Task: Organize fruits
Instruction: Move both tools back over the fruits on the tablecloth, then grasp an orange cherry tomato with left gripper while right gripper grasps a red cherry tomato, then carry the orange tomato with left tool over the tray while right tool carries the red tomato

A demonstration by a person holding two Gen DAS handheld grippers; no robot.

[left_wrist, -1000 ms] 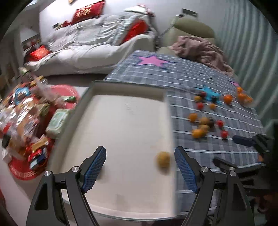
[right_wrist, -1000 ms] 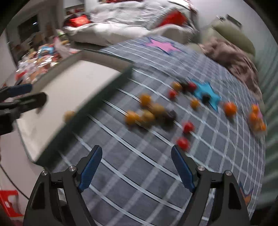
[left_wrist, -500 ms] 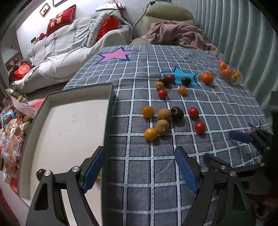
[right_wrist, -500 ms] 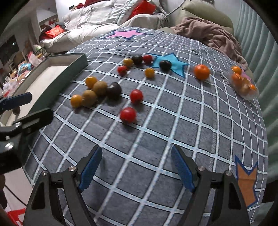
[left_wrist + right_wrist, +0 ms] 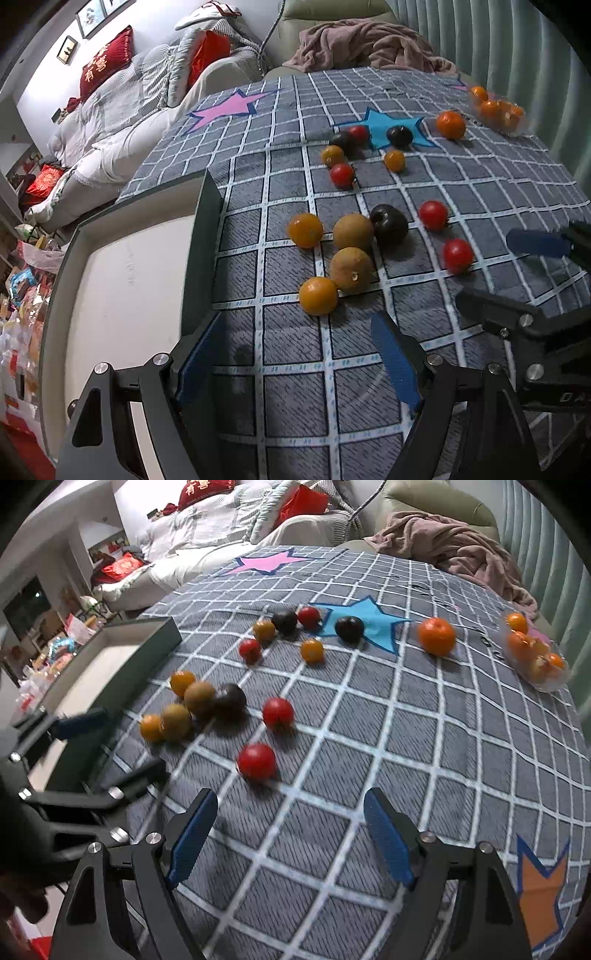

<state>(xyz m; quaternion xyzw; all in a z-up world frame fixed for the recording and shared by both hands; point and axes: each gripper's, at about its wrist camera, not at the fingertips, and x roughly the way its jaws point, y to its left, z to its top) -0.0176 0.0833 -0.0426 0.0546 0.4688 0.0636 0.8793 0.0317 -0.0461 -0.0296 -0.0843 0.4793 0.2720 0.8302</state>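
Several small fruits lie loose on a grey checked cloth (image 5: 288, 402). A near cluster holds an orange fruit (image 5: 318, 295), two brown ones (image 5: 351, 270), a dark plum (image 5: 389, 225) and red tomatoes (image 5: 457, 254). My left gripper (image 5: 299, 365) is open and empty, just short of that orange fruit. My right gripper (image 5: 291, 838) is open and empty, just short of a red tomato (image 5: 256, 761). A dark-rimmed tray (image 5: 201, 236) with a white floor sits at the left; it also shows in the right wrist view (image 5: 122, 661).
A second fruit group (image 5: 284, 622) lies farther back by a blue star patch. A big orange (image 5: 436, 636) and a clear bag of oranges (image 5: 535, 657) sit far right. A pink blanket (image 5: 369, 44) and a sofa lie behind. Snack clutter (image 5: 22, 314) is on the floor at left.
Both grippers have swung from the tray toward the fruits and moved closer to the near cluster. The brown fruit seen in the tray a second ago is out of view.
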